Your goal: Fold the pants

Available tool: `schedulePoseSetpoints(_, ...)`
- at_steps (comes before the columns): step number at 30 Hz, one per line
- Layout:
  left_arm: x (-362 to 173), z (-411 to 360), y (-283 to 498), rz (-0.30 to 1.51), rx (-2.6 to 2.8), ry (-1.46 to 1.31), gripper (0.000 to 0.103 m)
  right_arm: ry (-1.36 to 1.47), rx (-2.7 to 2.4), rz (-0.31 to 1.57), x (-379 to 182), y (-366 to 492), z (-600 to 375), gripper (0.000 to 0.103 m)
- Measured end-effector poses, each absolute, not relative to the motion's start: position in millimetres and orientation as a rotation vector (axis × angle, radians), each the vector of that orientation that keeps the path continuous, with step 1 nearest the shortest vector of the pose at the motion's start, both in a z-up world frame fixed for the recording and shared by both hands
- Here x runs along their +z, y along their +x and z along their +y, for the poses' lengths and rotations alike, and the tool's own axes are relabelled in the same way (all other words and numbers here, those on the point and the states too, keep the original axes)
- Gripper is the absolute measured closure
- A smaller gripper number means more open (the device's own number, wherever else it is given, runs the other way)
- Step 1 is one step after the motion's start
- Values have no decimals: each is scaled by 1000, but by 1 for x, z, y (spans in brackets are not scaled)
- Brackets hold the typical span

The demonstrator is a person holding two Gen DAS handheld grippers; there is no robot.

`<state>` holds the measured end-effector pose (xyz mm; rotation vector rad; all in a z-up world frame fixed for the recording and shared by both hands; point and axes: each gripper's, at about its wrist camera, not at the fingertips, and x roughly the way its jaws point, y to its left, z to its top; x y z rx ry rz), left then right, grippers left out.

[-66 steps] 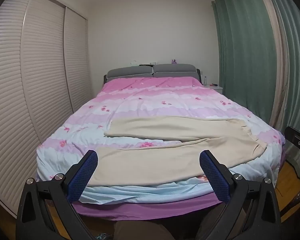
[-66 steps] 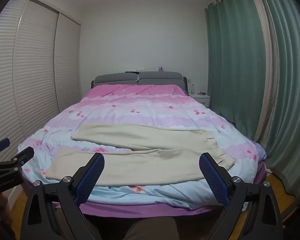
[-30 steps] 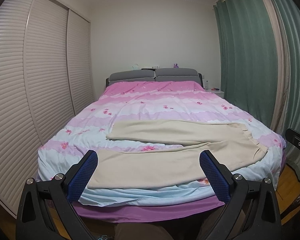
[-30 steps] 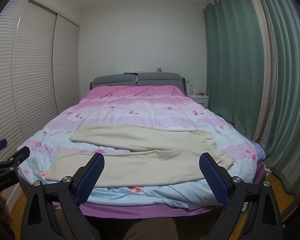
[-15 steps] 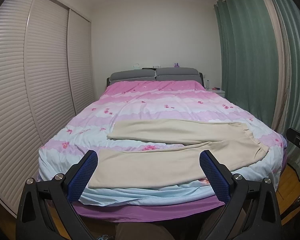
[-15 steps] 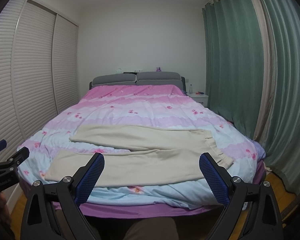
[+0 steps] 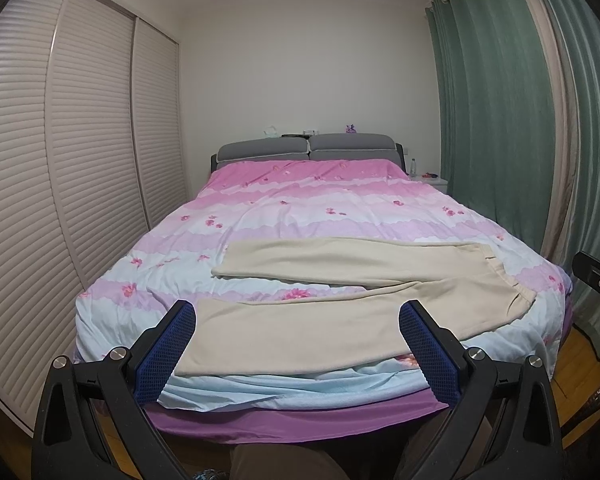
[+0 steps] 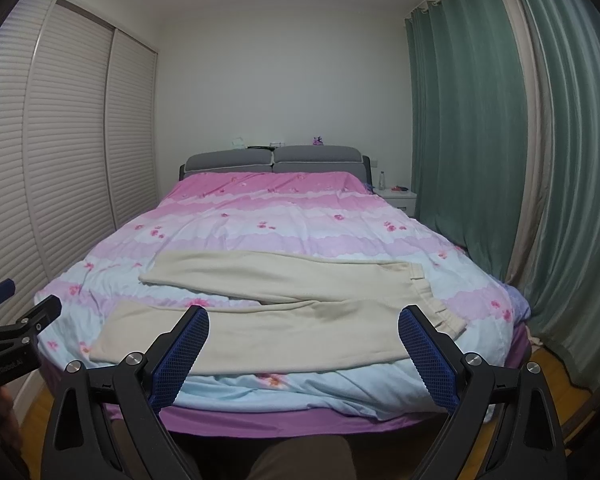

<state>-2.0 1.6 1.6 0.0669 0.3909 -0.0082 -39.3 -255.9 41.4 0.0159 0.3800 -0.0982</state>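
Note:
Cream pants (image 7: 340,300) (image 8: 284,308) lie spread flat across the foot end of the bed, waistband to the right, both legs reaching left with a gap between them. My left gripper (image 7: 298,332) hovers in front of the bed's foot edge, open, nothing between its blue pads. My right gripper (image 8: 302,336) hangs a little to the right at the same distance, also open and empty. Each gripper shows at the edge of the other's view. Neither touches the pants.
The bed (image 7: 300,208) carries a pink and pale-blue floral duvet and a grey headboard (image 7: 306,148). White slatted wardrobe doors (image 7: 80,160) line the left side. Green curtains (image 8: 480,140) hang at the right, with a white nightstand (image 8: 398,198) beside the bed. Wooden floor surrounds the bed.
Both views have tilted slightly upward, so the bed and pants sit a little lower in the frames. Both grippers stay open; the pants have not moved.

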Motion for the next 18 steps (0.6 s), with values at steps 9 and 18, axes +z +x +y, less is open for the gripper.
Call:
schedulePoseSetpoints(9, 1, -6, -3, 384, -12, 78, 0, 17, -99, 379, 41, -39, -256, 7)
schedulePoseSetpoints(18, 0, -6, -5, 385, -11, 82, 0, 16, -99, 379, 41, -41, -257, 7)
